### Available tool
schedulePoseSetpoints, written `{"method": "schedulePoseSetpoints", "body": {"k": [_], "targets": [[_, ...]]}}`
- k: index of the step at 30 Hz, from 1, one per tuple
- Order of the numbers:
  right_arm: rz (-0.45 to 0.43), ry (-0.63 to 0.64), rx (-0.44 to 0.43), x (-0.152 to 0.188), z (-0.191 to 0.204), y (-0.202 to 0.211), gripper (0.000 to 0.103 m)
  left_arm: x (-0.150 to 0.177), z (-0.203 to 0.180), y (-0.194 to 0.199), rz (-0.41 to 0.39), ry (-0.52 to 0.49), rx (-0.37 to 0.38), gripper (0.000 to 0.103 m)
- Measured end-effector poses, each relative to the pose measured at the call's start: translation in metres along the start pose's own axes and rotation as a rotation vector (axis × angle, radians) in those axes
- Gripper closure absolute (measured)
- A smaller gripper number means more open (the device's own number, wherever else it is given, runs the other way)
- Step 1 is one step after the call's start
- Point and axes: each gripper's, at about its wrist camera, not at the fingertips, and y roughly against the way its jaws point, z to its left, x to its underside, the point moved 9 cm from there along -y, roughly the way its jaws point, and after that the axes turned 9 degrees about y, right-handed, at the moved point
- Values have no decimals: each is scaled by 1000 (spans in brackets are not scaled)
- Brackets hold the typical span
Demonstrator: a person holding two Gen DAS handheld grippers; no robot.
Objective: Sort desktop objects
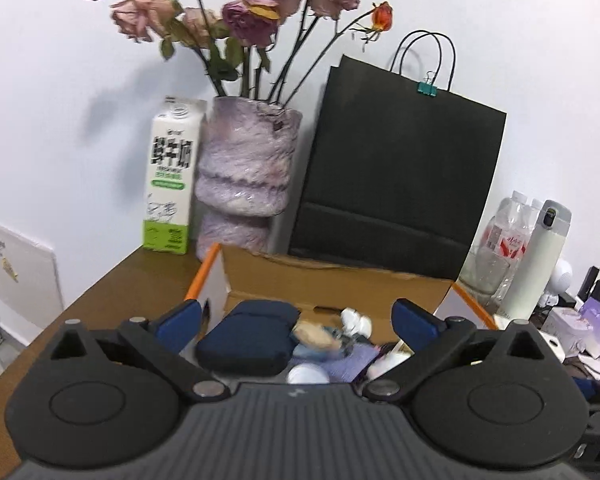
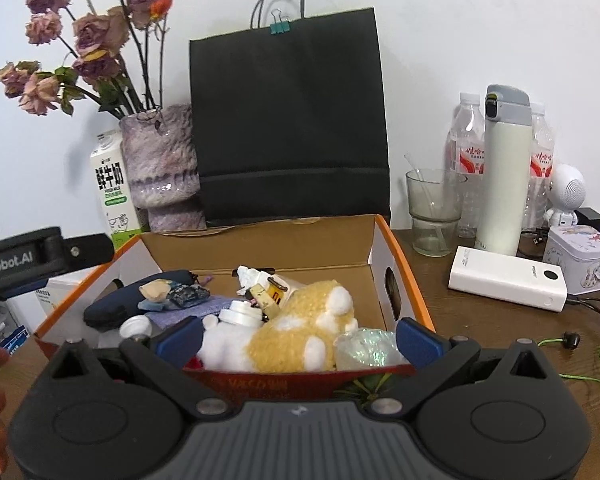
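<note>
An orange-edged cardboard box (image 2: 404,264) sits on the brown desk, full of small items: a yellow-and-white plush toy (image 2: 300,332), a navy pouch (image 2: 112,308), white jars and a purple cloth. My right gripper (image 2: 300,340) is open and empty at the box's near edge, with the plush between its blue pads. My left gripper (image 1: 296,322) is open and empty over the left side of the box (image 1: 340,280), above the navy pouch (image 1: 248,344). The left gripper's body shows at the left of the right wrist view (image 2: 40,256).
A black paper bag (image 2: 288,120), a purple vase of dried roses (image 2: 160,168) and a milk carton (image 2: 114,192) stand behind the box. To the right are a glass (image 2: 434,212), a white flask (image 2: 502,172), water bottles, a white power bank (image 2: 508,278), a tin and green earphones (image 2: 568,338).
</note>
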Motion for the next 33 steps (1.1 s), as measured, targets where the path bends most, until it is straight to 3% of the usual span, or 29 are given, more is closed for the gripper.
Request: {"method": "schedulePoseSetpoints", "body": {"k": [10,18,25,33], "targets": [[-12,22,-23,22,15,47,0,48,23,59,84,-67,-56,0],[-22,49,-39,51,27,89,0,87,22,101,111,-136,-47,0],[-45,69,-54,75,37,122,0,103,22,136,39,-179,-44,0],[-43,80,-45,93,39,136,0,105,20,151,-8,-195,-35,0]]}}
